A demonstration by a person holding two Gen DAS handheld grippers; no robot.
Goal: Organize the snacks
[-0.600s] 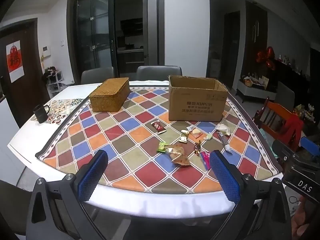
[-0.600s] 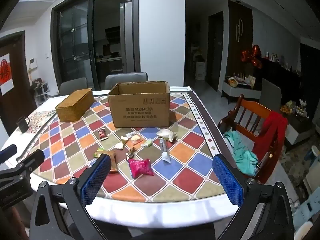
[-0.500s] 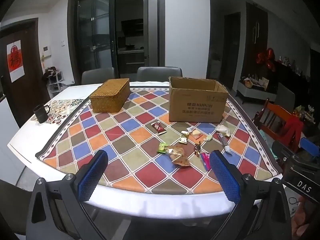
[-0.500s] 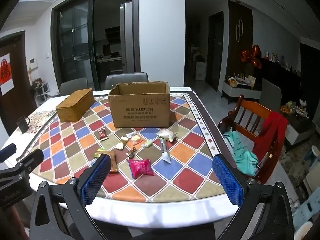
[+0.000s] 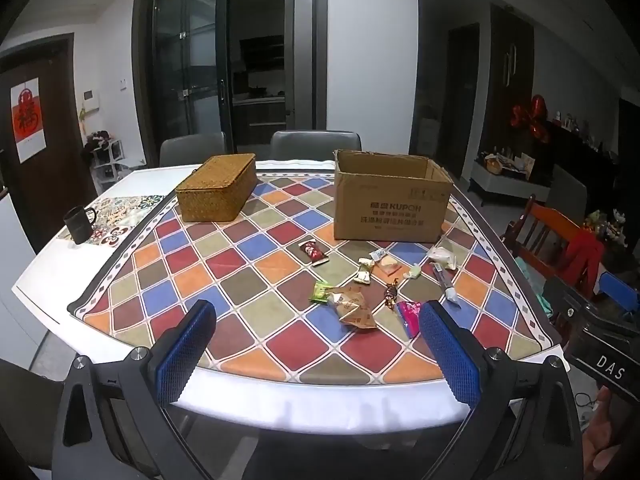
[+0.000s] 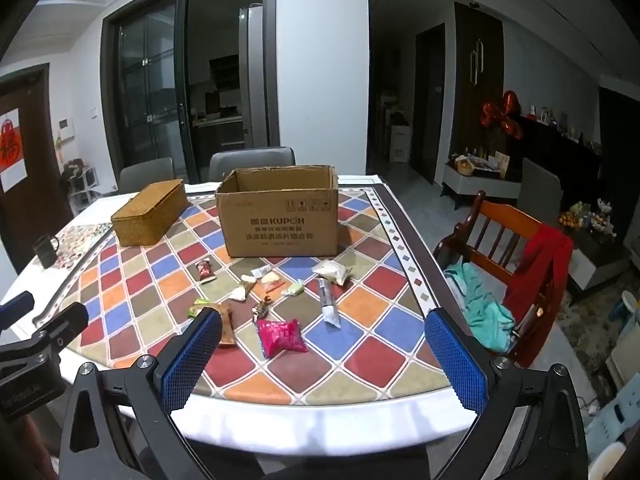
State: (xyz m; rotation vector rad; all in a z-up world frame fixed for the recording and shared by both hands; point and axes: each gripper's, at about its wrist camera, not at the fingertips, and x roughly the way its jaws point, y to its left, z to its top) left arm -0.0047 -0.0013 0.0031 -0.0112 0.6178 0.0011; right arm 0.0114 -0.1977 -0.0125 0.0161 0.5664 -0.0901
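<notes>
Several small snack packets lie scattered on the chequered tablecloth in front of an open cardboard box [image 5: 390, 196] [image 6: 280, 212]. Among them are a pink packet [image 6: 281, 336] [image 5: 409, 314], a tan wrapper [image 5: 352, 308], a red-and-white bar [image 5: 312, 250] [image 6: 204, 270], a white pouch [image 6: 332, 271] and a long stick packet [image 6: 329, 306]. A lidded woven box [image 5: 218, 186] [image 6: 150, 212] stands left of the carton. My left gripper [image 5: 316, 348] hangs open over the table's near edge, nothing between its blue pads. My right gripper [image 6: 322, 354] is likewise open and empty, short of the pink packet.
A black mug [image 5: 79, 224] sits on a patterned mat at the table's left end. Grey chairs [image 5: 316, 143] stand behind the table. A wooden chair [image 6: 516, 252] draped with red and teal cloth stands close to the right edge.
</notes>
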